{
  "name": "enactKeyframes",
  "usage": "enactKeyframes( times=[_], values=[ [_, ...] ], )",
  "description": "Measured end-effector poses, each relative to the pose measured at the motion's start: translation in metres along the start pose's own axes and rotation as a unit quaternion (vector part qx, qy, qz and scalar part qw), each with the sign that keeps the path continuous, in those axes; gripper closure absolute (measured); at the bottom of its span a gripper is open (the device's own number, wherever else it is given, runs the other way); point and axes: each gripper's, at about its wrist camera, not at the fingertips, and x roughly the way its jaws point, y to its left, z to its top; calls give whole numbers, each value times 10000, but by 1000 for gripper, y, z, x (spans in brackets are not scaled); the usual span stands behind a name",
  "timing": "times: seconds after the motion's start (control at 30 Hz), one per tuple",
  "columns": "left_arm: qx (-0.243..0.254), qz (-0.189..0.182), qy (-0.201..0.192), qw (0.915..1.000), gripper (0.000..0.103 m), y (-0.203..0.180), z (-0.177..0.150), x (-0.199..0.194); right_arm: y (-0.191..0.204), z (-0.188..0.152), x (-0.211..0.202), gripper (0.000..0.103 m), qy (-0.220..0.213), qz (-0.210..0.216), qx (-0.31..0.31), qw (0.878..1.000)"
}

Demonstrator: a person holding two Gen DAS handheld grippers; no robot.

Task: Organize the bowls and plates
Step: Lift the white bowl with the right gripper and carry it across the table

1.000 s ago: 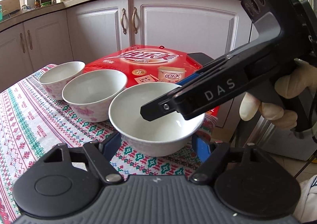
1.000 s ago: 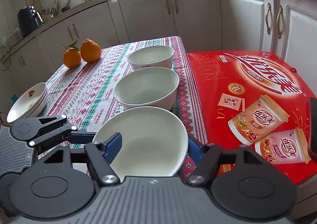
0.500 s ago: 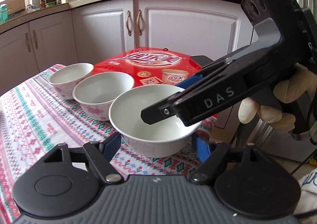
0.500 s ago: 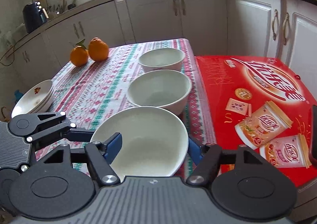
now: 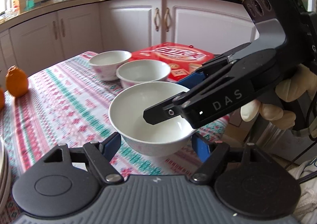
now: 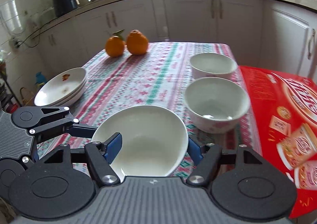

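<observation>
Bowl (image 5: 150, 120) clear of tablecloth (image 5: 59, 109) | left gripper (image 5: 158, 142) clamping its sides | right gripper (image 6: 152, 148) clamping its rim | two bowls (image 6: 216, 103) beyond

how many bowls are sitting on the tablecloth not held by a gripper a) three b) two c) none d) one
b: two white bowls stand free beside the red box, while a third bowl sits between the fingers of both grippers.

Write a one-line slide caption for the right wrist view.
Both grippers clasp a white bowl above the patterned tablecloth, beside two more bowls, stacked plates and two oranges.
</observation>
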Motion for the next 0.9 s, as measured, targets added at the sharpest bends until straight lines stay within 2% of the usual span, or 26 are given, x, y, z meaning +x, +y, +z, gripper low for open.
enactKeyframes(
  times=[0.43,0.9],
  values=[
    [-311,464,52,9984,25,32,-9,-14,32,23,37,28,99,433,-408,9982],
    [-598,724,164,9954,25,66,-17,-7,48,43,76,28,154,642,-655,9957]
  ],
)
